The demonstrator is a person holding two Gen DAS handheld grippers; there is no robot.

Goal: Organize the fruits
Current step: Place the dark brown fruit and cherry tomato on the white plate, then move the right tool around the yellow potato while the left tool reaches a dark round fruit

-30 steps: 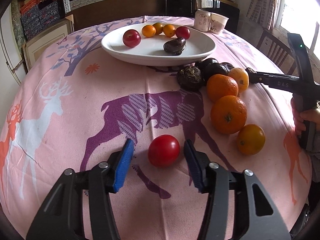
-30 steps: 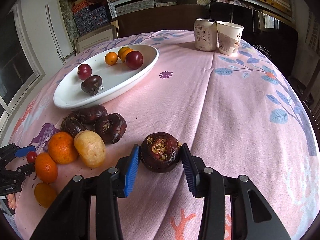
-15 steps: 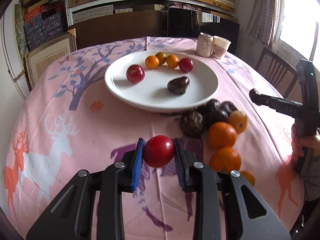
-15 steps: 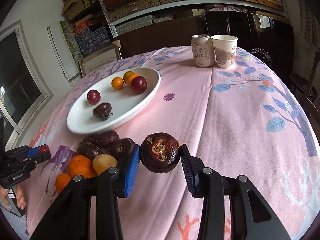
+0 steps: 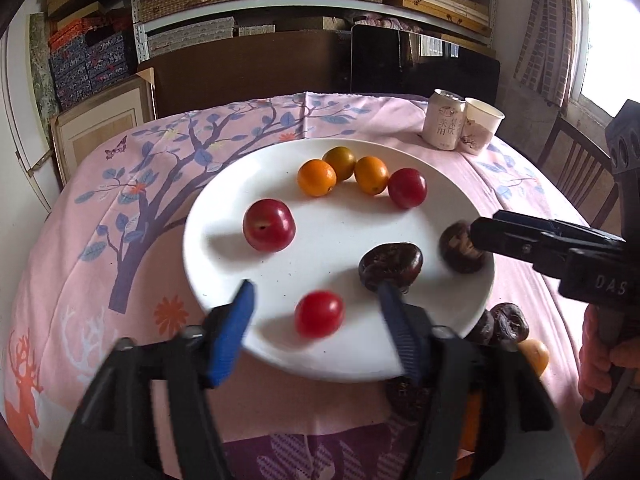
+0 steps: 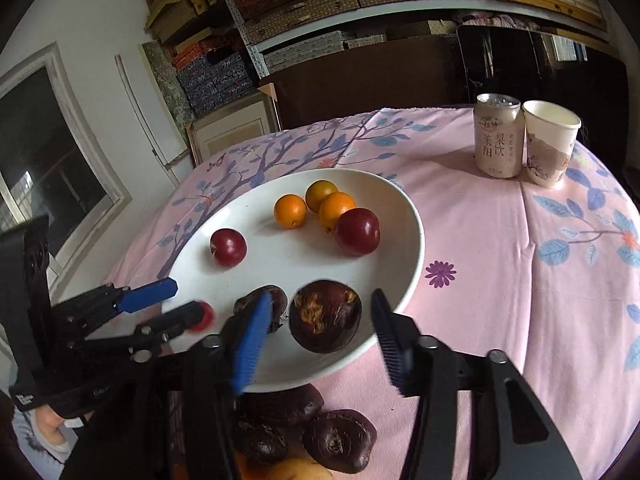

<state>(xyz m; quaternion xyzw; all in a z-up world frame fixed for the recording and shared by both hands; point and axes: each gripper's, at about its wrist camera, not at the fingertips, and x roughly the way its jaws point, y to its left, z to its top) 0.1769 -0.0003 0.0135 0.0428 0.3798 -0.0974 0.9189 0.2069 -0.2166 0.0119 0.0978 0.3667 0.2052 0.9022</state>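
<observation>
Releasing over the white plate (image 5: pixel 224 216): left gripper (image 5: pixel 316 320) with blue fingers (image 5: pixel 234 320) just spread wide, small red tomato (image 5: pixel 319 314) loose between them above the near rim; right gripper (image 6: pixel 318 330) likewise just opened, dark water chestnut (image 6: pixel 325 322) free between its pads, apparently dropping beside a second chestnut (image 5: pixel 390 266). Grouped by kind farther back: two red plums (image 5: pixel 269 230), three small oranges (image 5: pixel 317 178). Left unsorted on the counter (image 6: pixel 500 280): more chestnuts (image 6: pixel 338 440). Printed on the can (image 6: pixel 498 140): Chinese characters, partly legible; on the right gripper's body, "DAS".
</observation>
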